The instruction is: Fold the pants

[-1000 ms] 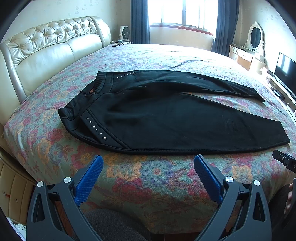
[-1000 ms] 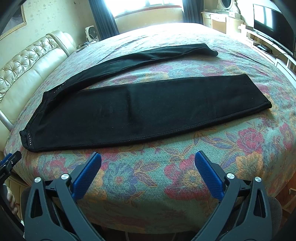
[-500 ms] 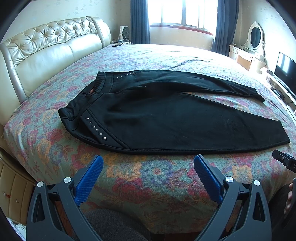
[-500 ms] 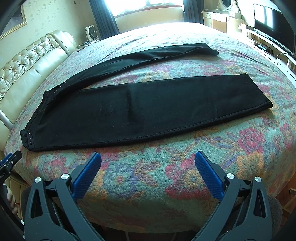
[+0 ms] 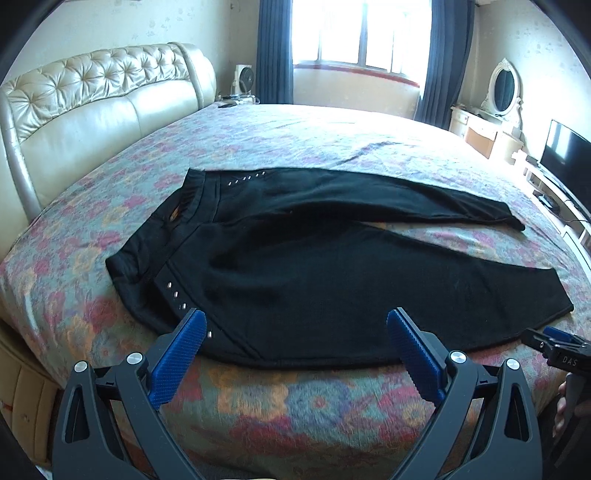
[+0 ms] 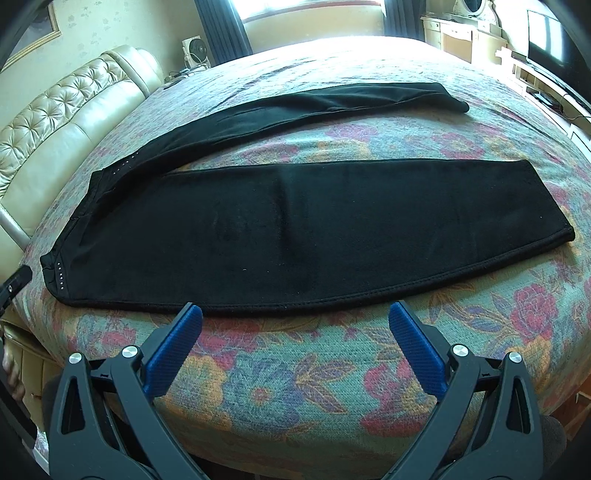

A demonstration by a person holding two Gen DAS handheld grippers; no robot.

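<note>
Counts: 1 pair of black pants (image 5: 314, 266), 2 legs spread apart on 1 floral bedspread (image 5: 295, 125). 2 stud rows on the pants (near row (image 5: 177, 299) shows about 5 studs, far row (image 5: 245, 178) about 5). 2 grippers: left gripper (image 5: 295, 343) and right gripper (image 6: 295, 332), each with 2 blue pads, wide apart. 1 tufted headboard (image 5: 92, 96), 1 fan (image 5: 245, 75), 1 oval mirror (image 5: 504, 86), 1 TV (image 5: 565, 155), 1 window (image 5: 360, 31), 2 curtains (image 5: 275, 51).

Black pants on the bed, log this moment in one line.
black pants flat, unfolded | left claw open, at waist | right claw open
</note>
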